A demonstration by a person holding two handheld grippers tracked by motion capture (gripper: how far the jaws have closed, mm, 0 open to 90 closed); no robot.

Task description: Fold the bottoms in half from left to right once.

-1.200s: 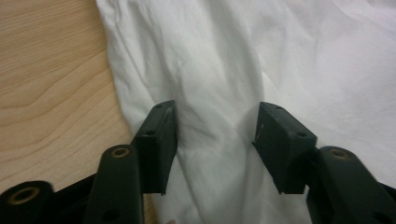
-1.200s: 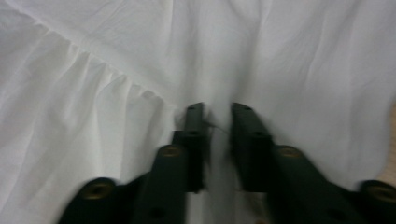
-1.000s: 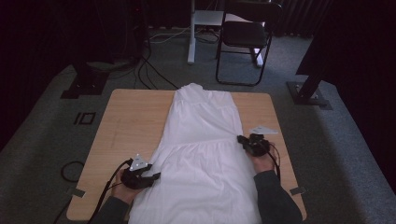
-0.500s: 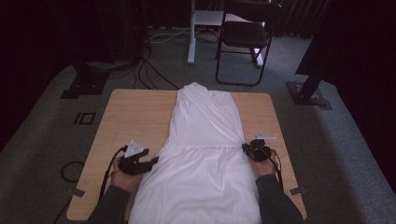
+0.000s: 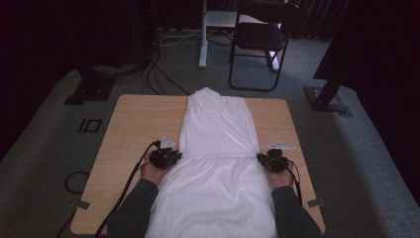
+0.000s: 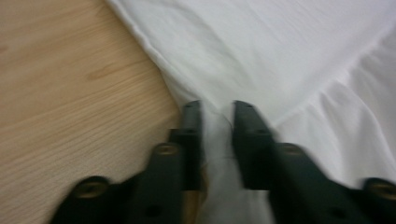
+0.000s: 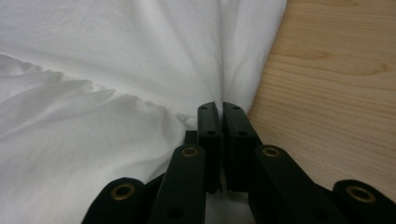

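Note:
A white dress (image 5: 218,144) lies flat along the wooden table (image 5: 138,119), top end far, skirt toward me. My left gripper (image 5: 176,156) sits at the dress's left waist edge. Its jaws have just been closing, and a fold of the white cloth (image 6: 217,154) is pinched between them in the left gripper view (image 6: 217,108). My right gripper (image 5: 260,158) rests at the right waist edge, shut on the hem of the dress (image 7: 116,70) where it meets the bare wood (image 7: 336,93); the jaw tips (image 7: 219,107) press together over the cloth.
The skirt hangs over the table's near edge between the person's forearms. On the carpet beyond the table stand a black chair (image 5: 260,39), a white post (image 5: 203,34), loose cables (image 5: 158,74) and black stand bases (image 5: 329,99) (image 5: 81,91).
The left gripper slid right from the bare wood to the dress's waist edge and its jaws came together on the cloth. The right gripper sank a little onto the table, still shut.

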